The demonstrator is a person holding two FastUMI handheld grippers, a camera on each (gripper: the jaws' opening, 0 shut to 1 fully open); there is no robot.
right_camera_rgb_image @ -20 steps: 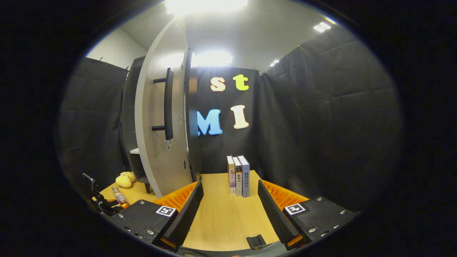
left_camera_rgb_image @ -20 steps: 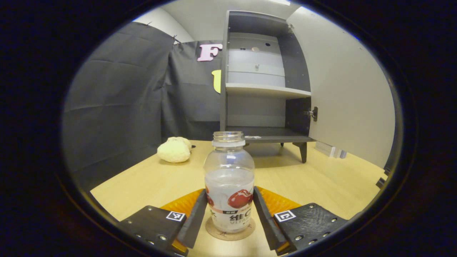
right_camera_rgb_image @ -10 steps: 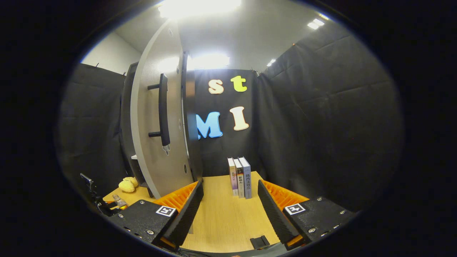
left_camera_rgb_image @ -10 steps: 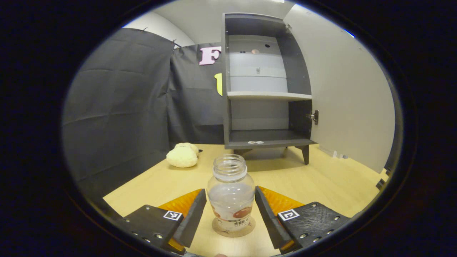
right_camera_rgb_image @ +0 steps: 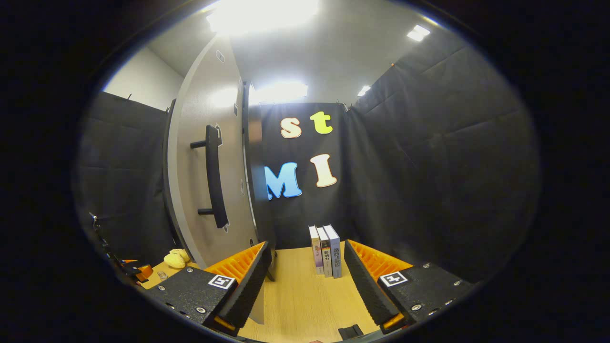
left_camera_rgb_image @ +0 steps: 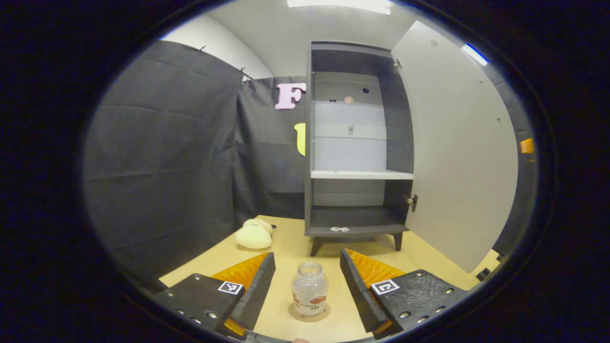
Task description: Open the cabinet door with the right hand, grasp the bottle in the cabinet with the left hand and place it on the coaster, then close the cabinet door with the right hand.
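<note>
Bottle: clear uncapped plastic bottle upright on round cork coaster.
Left gripper: spread wide, empty.
Right gripper: spread wide, empty.
Door: grey cabinet door open, 3 o'clock.

Ahead of our left gripper: bottle standing on the coaster, between our fingers but apart from both.
Beyond the bottle: cabinet on the table, door swung out to the right.
Left of the cabinet: plush toy.
Ahead of our right gripper: books upright on the table.
Left of the books: door with its handle.
</note>
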